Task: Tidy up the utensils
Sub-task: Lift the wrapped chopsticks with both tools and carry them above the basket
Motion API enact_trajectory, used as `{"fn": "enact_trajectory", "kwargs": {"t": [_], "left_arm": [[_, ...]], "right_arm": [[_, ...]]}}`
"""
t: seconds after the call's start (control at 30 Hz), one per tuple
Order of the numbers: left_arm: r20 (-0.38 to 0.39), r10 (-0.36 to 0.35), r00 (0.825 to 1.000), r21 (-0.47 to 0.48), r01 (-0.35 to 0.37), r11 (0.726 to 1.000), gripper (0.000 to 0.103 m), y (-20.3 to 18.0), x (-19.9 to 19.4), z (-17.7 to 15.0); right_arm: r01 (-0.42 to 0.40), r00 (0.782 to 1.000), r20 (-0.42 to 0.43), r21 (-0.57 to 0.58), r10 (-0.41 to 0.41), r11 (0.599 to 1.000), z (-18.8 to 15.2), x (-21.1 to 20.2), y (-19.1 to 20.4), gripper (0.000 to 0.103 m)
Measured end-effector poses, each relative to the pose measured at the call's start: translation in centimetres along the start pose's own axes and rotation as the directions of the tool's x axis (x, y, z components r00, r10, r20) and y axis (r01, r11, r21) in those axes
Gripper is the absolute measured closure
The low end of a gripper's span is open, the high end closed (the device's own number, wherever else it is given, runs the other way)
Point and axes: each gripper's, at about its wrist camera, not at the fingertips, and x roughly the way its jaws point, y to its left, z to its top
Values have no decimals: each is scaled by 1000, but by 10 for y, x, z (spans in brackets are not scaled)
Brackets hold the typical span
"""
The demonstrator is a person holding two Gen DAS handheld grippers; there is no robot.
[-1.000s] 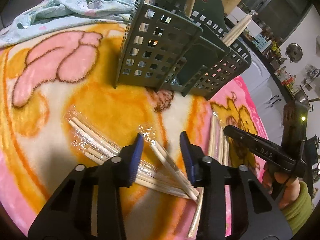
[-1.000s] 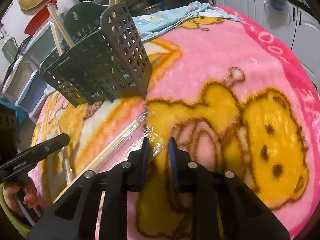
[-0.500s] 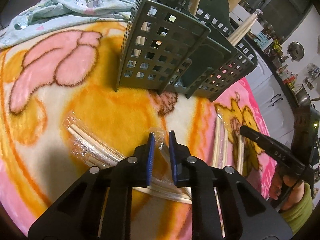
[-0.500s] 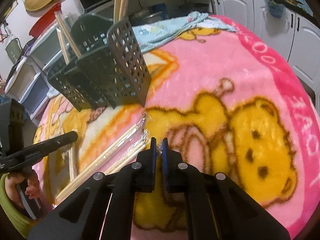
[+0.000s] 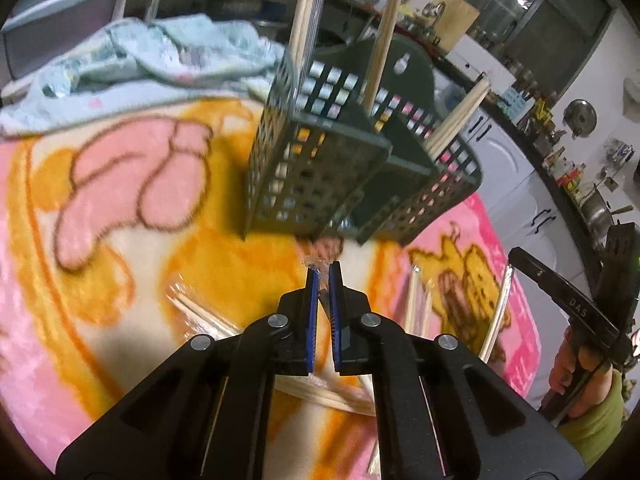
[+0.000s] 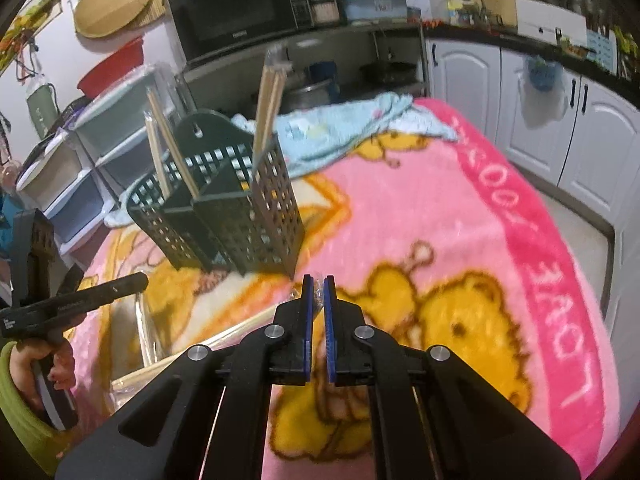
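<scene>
A dark green slotted utensil holder (image 5: pixel 320 168) (image 6: pixel 232 216) stands on the blanket with several chopsticks upright in its compartments. My left gripper (image 5: pixel 323 276) is shut on a clear-wrapped pair of chopsticks (image 5: pixel 332 396). The wrapper's tip pokes out above the pads, and the sticks trail back under the gripper. My right gripper (image 6: pixel 318 284) is shut on another wrapped pair (image 6: pixel 192 352), which hangs down to the left. Both grippers are raised off the blanket in front of the holder. More wrapped chopsticks (image 5: pixel 200 320) lie on the blanket.
A pink and yellow cartoon blanket (image 5: pixel 120 160) (image 6: pixel 500 220) covers the surface. A crumpled pale blue towel (image 5: pixel 140 52) (image 6: pixel 360 124) lies behind the holder. Beyond are white cabinets (image 6: pixel 560 112) and a microwave (image 6: pixel 240 20). A hand in a green sleeve (image 6: pixel 24 380) holds the left gripper.
Both grippers went from open to shut on wrapped chopsticks. Both then rose from the blanket, the right one more. The holder now sits lower in both views.
</scene>
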Motion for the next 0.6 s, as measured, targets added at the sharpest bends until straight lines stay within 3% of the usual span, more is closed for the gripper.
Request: {"fn": "enact_trajectory", "kwargs": {"t": [0.33, 0.6], "left_arm": [[121, 24, 992, 55, -31, 998, 100, -15, -34, 15], [181, -18, 983, 109, -2, 994, 101, -39, -57, 22]], "right_arm": [[33, 995, 98, -58, -27, 998, 15, -33, 11, 98], [35, 987, 157, -90, -20, 995, 22, -55, 20, 99]]}}
